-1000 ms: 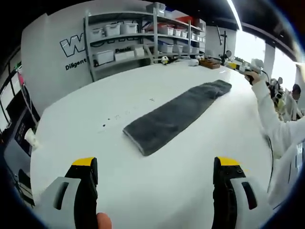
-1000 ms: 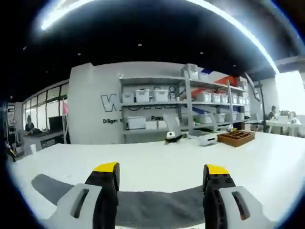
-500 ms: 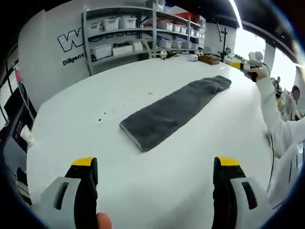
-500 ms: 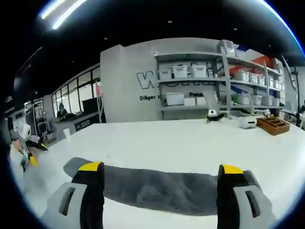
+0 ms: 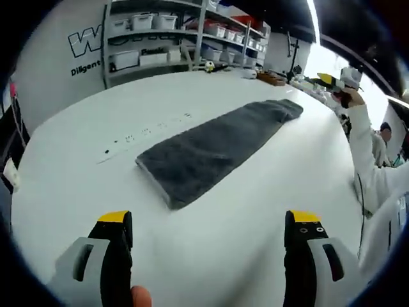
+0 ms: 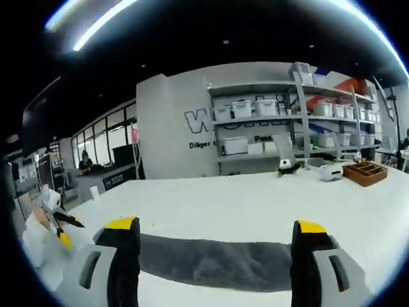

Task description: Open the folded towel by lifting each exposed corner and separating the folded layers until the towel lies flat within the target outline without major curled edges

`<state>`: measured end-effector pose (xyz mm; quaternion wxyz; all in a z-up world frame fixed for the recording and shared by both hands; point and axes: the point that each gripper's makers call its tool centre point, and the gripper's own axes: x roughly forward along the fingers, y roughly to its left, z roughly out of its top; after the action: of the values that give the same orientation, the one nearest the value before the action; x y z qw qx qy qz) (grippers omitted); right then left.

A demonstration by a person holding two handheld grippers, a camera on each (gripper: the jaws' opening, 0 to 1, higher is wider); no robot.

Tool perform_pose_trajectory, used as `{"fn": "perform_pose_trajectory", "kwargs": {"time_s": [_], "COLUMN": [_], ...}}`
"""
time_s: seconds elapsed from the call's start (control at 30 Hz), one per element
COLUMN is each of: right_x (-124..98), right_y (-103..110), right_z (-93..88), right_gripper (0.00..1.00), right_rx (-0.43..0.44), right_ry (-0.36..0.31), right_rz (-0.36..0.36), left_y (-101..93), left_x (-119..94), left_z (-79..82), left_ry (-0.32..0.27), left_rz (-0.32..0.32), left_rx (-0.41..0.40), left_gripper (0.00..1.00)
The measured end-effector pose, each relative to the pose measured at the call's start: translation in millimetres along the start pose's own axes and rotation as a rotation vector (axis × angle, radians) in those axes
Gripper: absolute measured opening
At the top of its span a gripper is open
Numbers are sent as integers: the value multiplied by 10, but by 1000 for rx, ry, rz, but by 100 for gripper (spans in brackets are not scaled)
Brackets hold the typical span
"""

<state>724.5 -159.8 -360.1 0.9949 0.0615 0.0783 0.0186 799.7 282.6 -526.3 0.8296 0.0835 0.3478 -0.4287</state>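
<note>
Left camera has dipped nearer the long folded grey terry towel (image 5: pixel 211 148) on white table (image 5: pixel 255 217); we judge approach underway, both claws released, left gripper (image 5: pixel 208 256) next reaching the 6 o'clock corner.

Folded towel (image 5: pixel 208 150) flat on the table (image 5: pixel 268 211), shelving (image 5: pixel 160 38) behind the table's far edge.

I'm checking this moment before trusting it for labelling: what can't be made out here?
- Right gripper view: the towel is crossed by the right gripper jaws, hiding both its ends.
- Left gripper view: the towel's fold layers and corners are too small to count.
- Left gripper view: marks on the table are too small to read as an outline.
</note>
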Motion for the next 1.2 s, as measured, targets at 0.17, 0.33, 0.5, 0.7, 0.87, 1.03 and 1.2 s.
{"fn": "perform_pose_trajectory", "kwargs": {"time_s": [0.17,0.33,0.5,0.7,0.87,1.03,1.2], "right_x": [2,-24,-27,-39,-22,-32,-54], "right_y": [-43,-23,3,45,85,146,155], "right_z": [77,117,130,137,120,129,165], "right_gripper": [99,99,99,99,98,98,98], "right_rx": [4,-1,-7,-13,-17,-25,-27], "right_ry": [-19,-36,-43,-49,-43,-45,-52], "right_rz": [-1,-2,1,4,10,20,17], "left_y": [-7,50,125,295,401,464,597], "left_x": [335,449,514,368,338,254,161], "left_z": [-42,149,113,242,207,186,132], "left_ry": [-51,-157,-233,-379,-363,-379,-383], "left_rz": [-52,-22,-17,-8,-6,12,75], "left_rx": [-43,5,-4,29,27,30,15], "left_gripper": [94,88,60,10,2,2,2]}}
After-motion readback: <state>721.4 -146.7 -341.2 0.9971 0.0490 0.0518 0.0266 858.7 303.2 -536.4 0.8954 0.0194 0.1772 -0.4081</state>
